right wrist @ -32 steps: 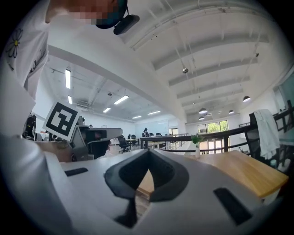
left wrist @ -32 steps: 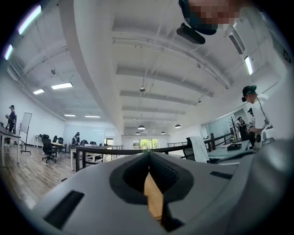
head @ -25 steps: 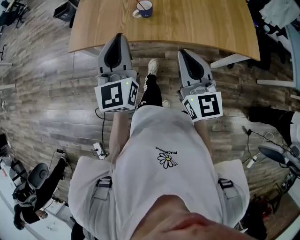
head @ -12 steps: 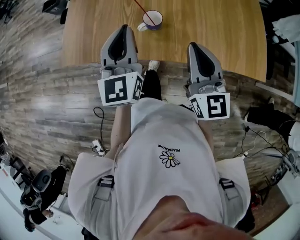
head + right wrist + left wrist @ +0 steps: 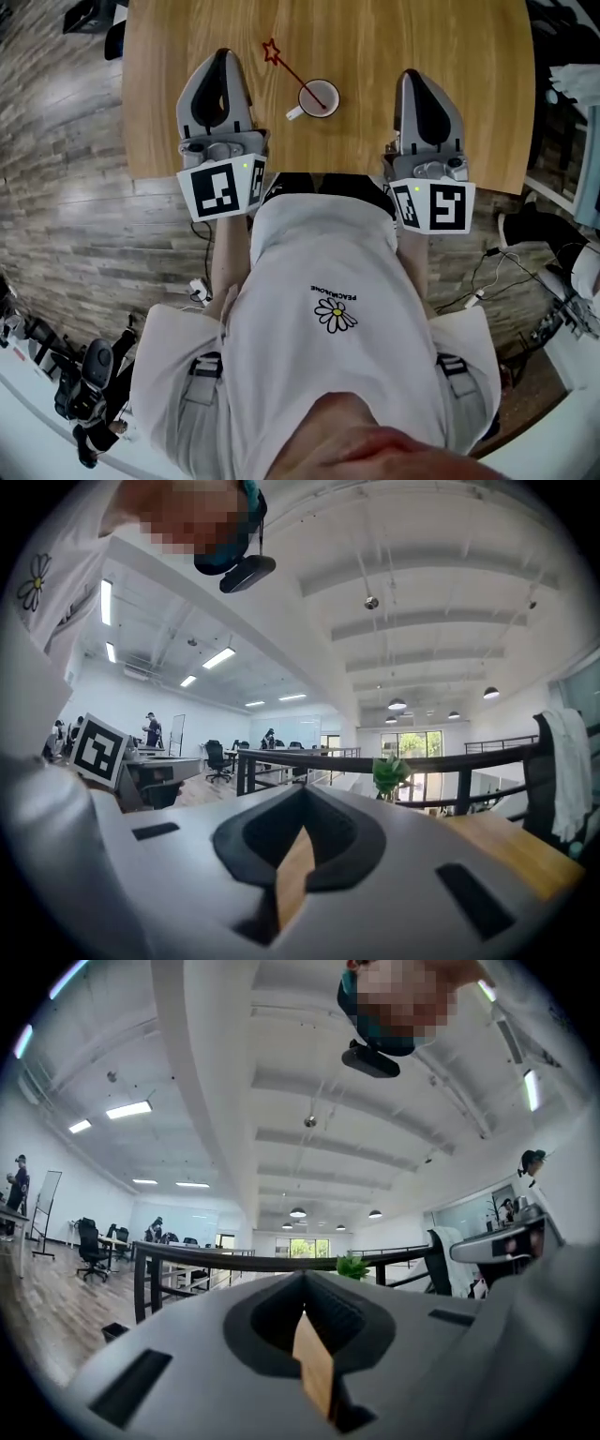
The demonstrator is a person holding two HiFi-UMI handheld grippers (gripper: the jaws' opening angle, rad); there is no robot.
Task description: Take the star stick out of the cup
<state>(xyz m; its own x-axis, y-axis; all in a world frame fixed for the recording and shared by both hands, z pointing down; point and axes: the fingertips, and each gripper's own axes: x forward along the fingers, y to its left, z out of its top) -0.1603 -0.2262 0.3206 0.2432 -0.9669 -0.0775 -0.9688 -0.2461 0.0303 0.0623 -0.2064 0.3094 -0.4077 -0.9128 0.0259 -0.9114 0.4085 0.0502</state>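
A white cup [image 5: 319,97] stands on the wooden table [image 5: 450,56], between my two grippers and a little beyond them. A thin red star stick [image 5: 289,66] leans out of it toward the far left, its star at the top end. My left gripper [image 5: 222,58] is left of the cup over the table, shut and empty. My right gripper [image 5: 418,80] is right of the cup, also shut with nothing in it. In both gripper views the jaws [image 5: 303,1279] [image 5: 302,803] point up at the ceiling; neither shows the cup.
The table's near edge [image 5: 319,174] runs just under the marker cubes. My torso in a white shirt [image 5: 328,309] fills the lower middle. Cables [image 5: 199,291] and dark equipment [image 5: 89,394] lie on the plank floor at lower left.
The table and cup have drawn closer in the head view. Both grippers, earlier over the floor, now reach over the table's near edge beside the cup. The star has come into sight.
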